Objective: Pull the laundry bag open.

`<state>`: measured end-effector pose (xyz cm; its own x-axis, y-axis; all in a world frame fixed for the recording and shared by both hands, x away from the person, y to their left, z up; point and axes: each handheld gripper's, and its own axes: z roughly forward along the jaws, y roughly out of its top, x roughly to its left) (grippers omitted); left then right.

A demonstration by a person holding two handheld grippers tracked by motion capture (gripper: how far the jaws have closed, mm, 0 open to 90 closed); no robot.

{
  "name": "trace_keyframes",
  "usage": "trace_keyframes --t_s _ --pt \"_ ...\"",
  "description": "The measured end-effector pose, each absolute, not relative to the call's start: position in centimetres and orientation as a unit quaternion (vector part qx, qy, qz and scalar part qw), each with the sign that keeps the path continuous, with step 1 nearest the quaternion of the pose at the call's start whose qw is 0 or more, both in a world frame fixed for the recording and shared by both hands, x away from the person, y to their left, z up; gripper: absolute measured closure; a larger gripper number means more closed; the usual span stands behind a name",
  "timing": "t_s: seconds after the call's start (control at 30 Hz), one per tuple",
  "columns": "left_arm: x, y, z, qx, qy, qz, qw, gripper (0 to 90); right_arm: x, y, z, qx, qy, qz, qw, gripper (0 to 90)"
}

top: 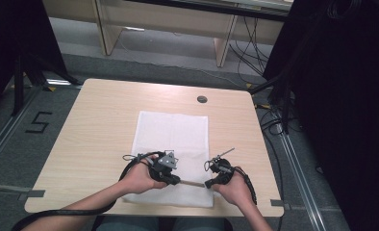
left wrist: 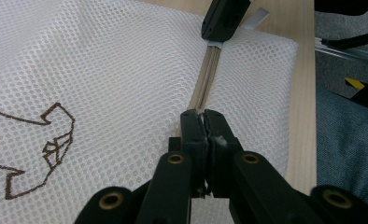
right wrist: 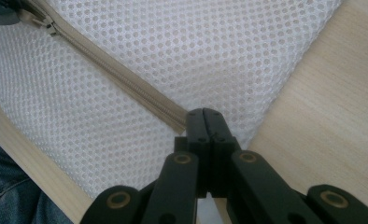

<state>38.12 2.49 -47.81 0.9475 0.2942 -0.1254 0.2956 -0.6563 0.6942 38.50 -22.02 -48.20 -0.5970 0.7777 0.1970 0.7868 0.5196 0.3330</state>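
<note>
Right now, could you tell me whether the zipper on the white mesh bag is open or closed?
Closed along the visible stretch: the zipper teeth are meshed between the two hand-held grippers, on the mesh bag.

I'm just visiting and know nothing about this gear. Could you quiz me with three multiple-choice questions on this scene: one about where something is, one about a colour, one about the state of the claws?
1. Where does the white mesh laundry bag lie?
A. On the floor
B. On the light wooden table
C. On a chair

2. What colour is the outline drawing stitched on the mesh?
A. Brown
B. Blue
C. Red

3. How do the left claw and right claw stand?
A. Both wide open
B. One open, one shut
C. Both shut at the beige zipper

Answers: 1 B, the high view shows the bag flat on the tabletop. 2 A, the left gripper view shows brown lines. 3 C, each gripper view shows its black jaws pressed together at the zipper line.
</note>
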Motion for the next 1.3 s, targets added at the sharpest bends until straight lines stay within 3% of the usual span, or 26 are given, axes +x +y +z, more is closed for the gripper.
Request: trace_keyframes --t_s 1.3 --pt "38.2 3.7 -47.6 0.909 0.162 -0.001 0.384 87.6 38.5 -22.1 -48.1 -0.449 -0.872 -0.195 0.016 90.0"
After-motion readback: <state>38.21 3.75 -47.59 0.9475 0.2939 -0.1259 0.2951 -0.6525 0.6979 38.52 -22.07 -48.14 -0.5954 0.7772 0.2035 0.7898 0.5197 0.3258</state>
